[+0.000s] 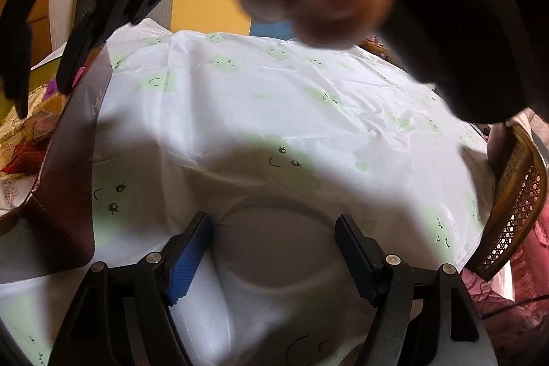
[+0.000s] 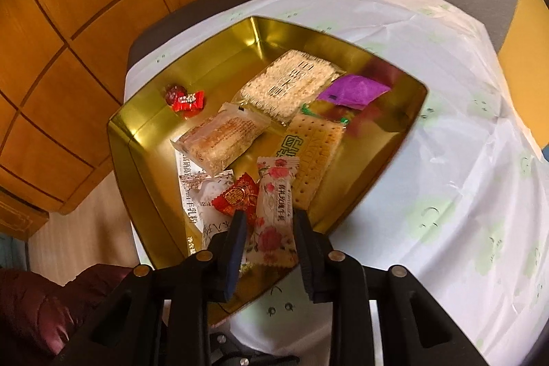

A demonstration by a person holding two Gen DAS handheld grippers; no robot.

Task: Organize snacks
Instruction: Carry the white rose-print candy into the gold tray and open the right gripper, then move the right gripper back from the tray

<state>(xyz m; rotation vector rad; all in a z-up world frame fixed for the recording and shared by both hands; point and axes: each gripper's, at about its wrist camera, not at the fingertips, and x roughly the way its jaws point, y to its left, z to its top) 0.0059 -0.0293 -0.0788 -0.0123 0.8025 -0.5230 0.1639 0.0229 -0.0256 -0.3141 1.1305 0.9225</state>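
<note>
Gold tin (image 2: 192, 98) on white tablecloth (image 2: 446, 132), holding wrapped snacks, right gripper (image 2: 269, 228) apparently closed on floral-wrapped snack (image 2: 276, 211) over tin's near edge, left gripper (image 1: 274, 249) open and empty above tablecloth, beside tin's dark outer wall (image 1: 79, 139).

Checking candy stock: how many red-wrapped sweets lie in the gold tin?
2: one red twist-wrapped candy near the tin's far left wall, one red foil packet beside the floral wrapper. Others may be hidden.
</note>
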